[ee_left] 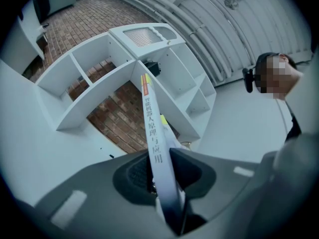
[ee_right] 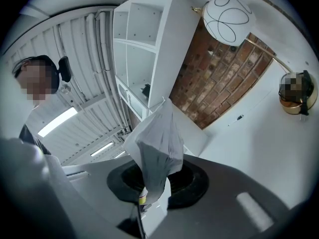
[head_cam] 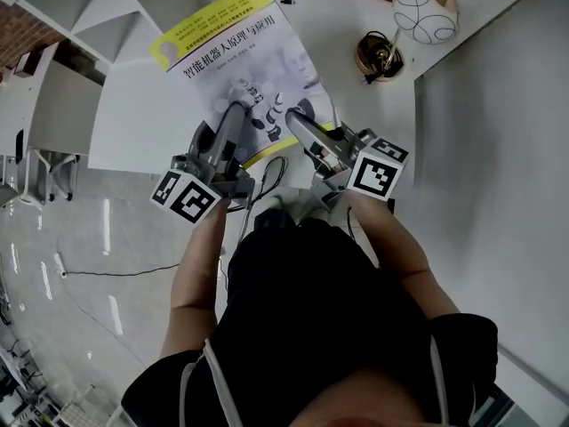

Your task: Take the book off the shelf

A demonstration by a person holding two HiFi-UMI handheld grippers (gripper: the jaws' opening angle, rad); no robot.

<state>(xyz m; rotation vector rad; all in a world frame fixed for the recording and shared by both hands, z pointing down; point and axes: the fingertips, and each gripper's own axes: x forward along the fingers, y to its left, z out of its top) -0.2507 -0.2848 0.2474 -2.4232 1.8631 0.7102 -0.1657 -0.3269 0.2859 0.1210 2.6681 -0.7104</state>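
The left tool [head_cam: 236, 112] has its jaws closed to a narrow gap on the book [head_cam: 238, 56]. In the left gripper view the white spine [ee_left: 151, 126] runs straight up out of that tool [ee_left: 160, 159], and both pads press on it. The right tool [head_cam: 295, 119] is shut just as narrowly on the same book. In the right gripper view the pale, slightly fanned page edge [ee_right: 155, 136] rises from between the pads of that tool [ee_right: 153, 169].

In the head view the two tools hold the near edge of the book side by side, the left at the spine corner and the right at the open-edge corner. The yellow and white cover faces up. The book reaches away from both tools, off the shelf and over the white desk [head_cam: 133, 118].

The white shelf [ee_left: 102, 76] stands beyond the left tool's tips, against a brick wall [ee_left: 117, 116]. One of its compartments holds a small dark thing [ee_left: 152, 67]; what it is cannot be told. A lamp [head_cam: 425, 12] with a round white shade stands on the desk, ahead of the right tool and to its right.
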